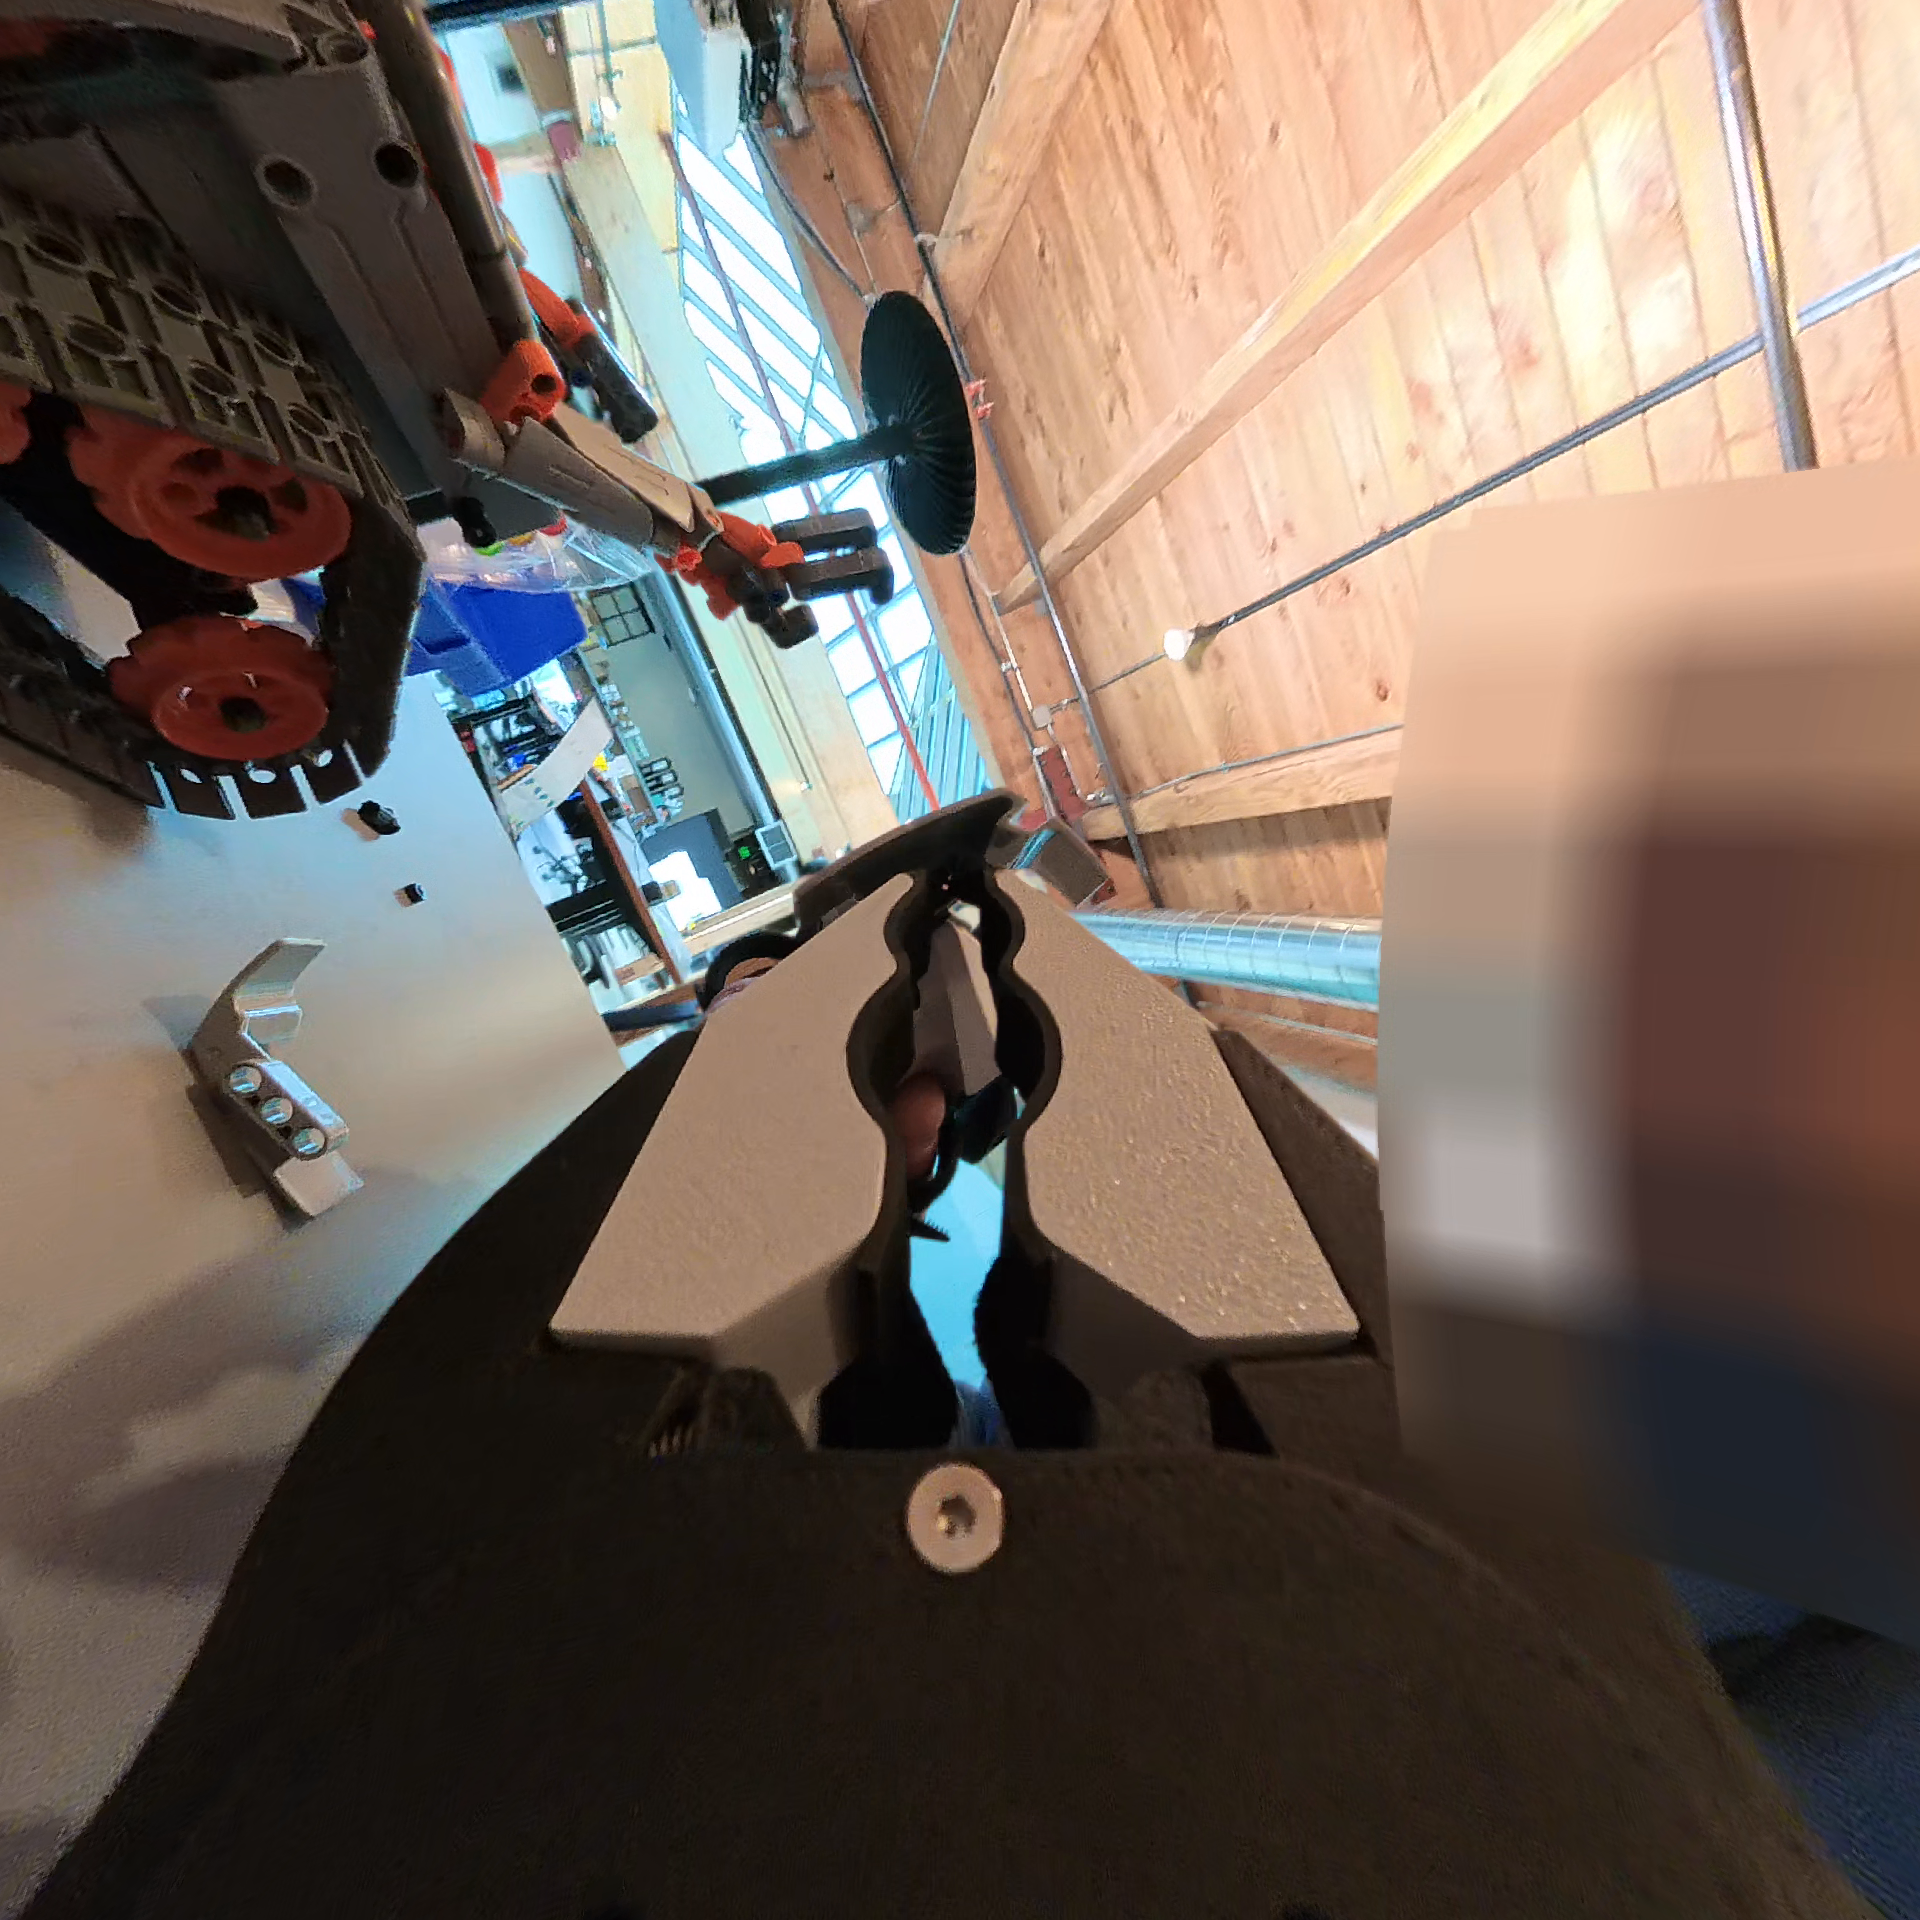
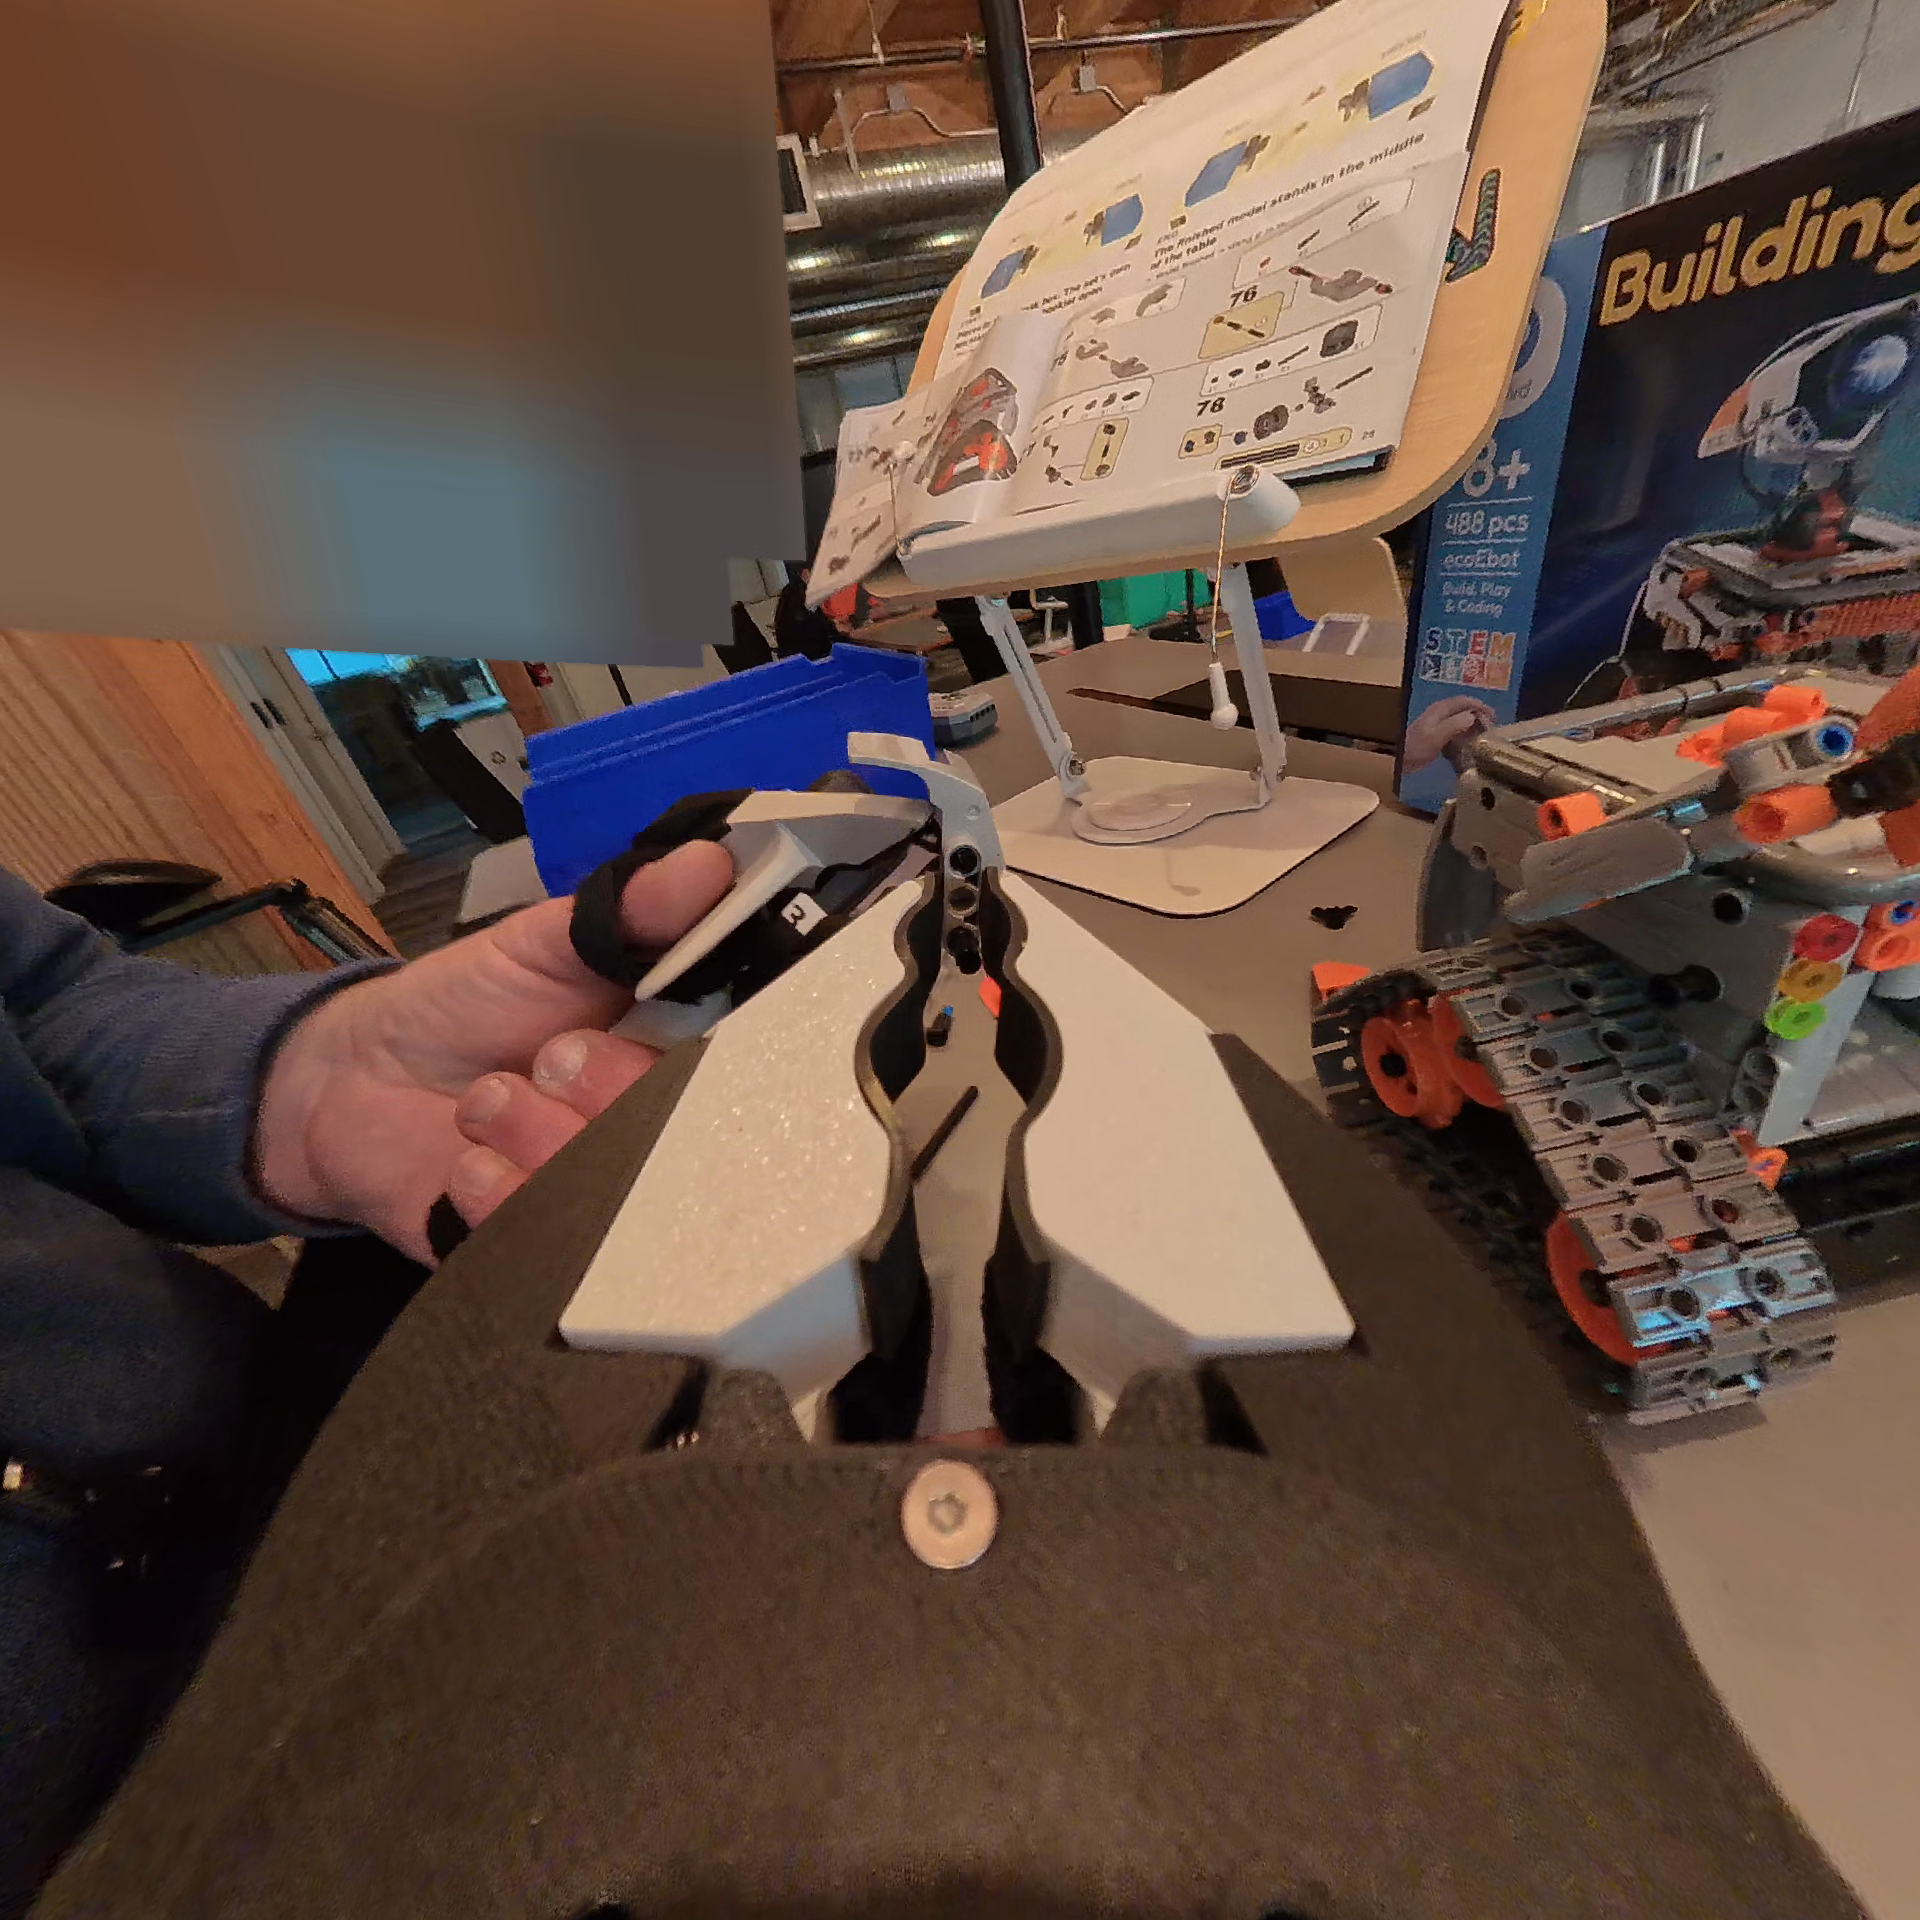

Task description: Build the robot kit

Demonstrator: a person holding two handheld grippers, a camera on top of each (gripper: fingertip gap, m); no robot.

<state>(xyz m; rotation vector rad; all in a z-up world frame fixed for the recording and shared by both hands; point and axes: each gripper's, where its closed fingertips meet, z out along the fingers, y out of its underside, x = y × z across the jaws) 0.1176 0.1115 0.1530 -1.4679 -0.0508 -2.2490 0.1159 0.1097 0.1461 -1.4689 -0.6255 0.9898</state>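
My right gripper (image 2: 964,920) is shut on a grey building piece (image 2: 914,764) with a row of holes and a curved fin, held above the table. My left gripper (image 2: 831,826), held in a hand, reaches in from the left and its tips meet the same piece. In the left wrist view my left gripper (image 1: 956,894) is shut, with a grey piece (image 1: 951,997) clamped between its fingers. A grey and orange tracked robot model (image 2: 1621,1091) stands on the table to the right; it also shows in the left wrist view (image 1: 208,312).
A second grey finned piece (image 1: 270,1081) lies on the grey table (image 1: 312,1403). Small black bits (image 1: 374,821) lie near the model. An open instruction booklet (image 2: 1195,343) rests on a white stand. A blue bin (image 2: 727,758) and the kit's box (image 2: 1714,416) stand behind.
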